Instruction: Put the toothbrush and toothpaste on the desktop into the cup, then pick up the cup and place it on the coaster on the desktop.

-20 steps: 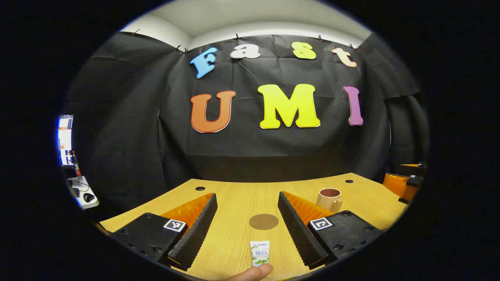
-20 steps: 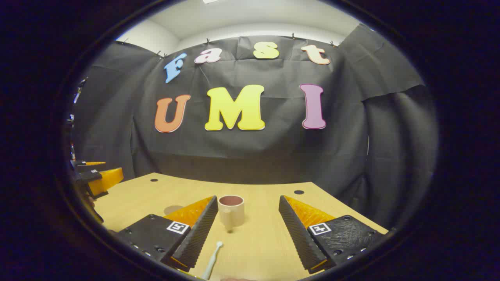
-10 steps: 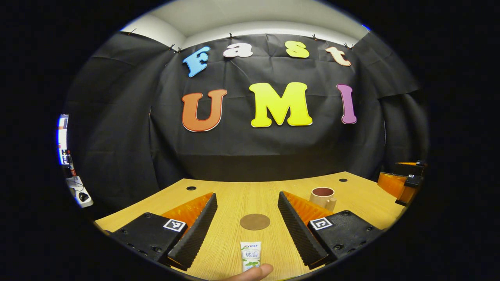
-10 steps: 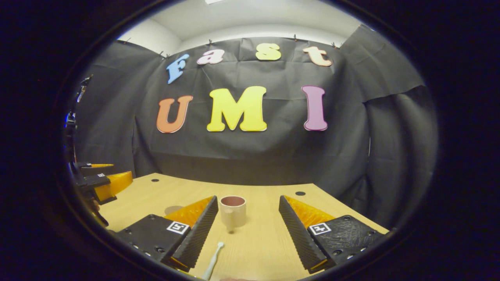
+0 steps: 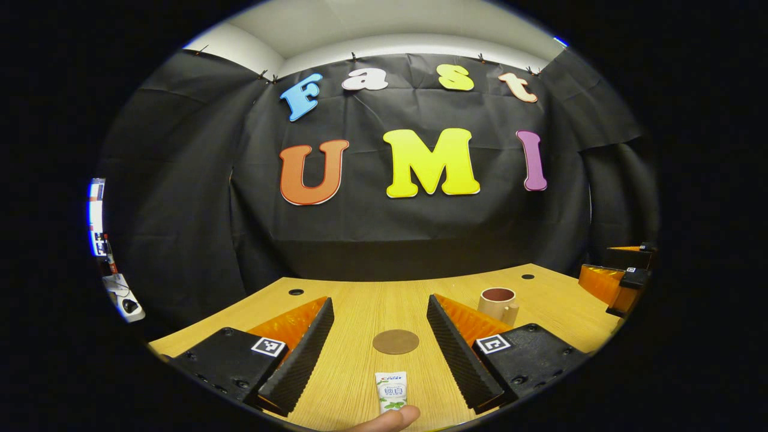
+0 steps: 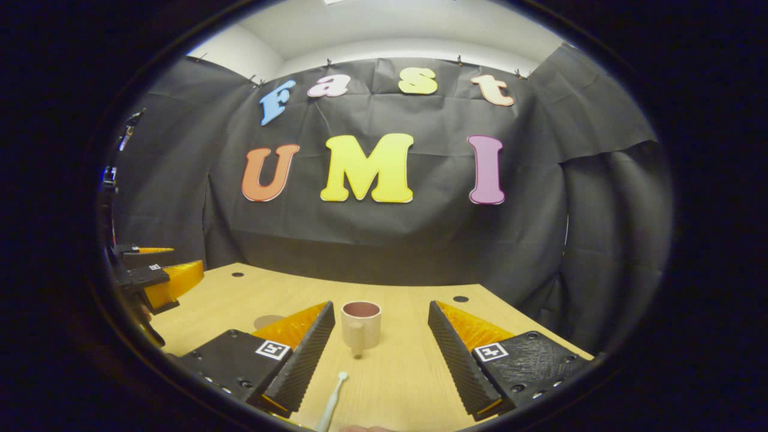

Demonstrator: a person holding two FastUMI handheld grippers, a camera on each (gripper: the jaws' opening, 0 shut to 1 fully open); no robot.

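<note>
A: Left hand-held gripper (image 5: 380, 354), left gripper view?
B: Gaping wide, holding nothing; coaster (image 5: 395, 341) and toothpaste (image 5: 390, 391) lie between its fingers on the tabletop (image 5: 360, 366), a fingertip (image 5: 393, 418) touching the tube.
A: Right hand-held gripper (image 6: 381, 354)?
B: Equally wide, empty; cup (image 6: 360, 324) ahead, toothbrush (image 6: 330, 408) nearer.
A: Changes?
B: Barely any since earlier.

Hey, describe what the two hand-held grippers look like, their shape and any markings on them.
Each hand-held gripper, left and right, has two long wedge-shaped fingers with ribbed inner faces, mounted on black blocks with screw holes. Each block carries a small square black-and-white marker. Orange ridged panels sit behind the fingers.
</note>
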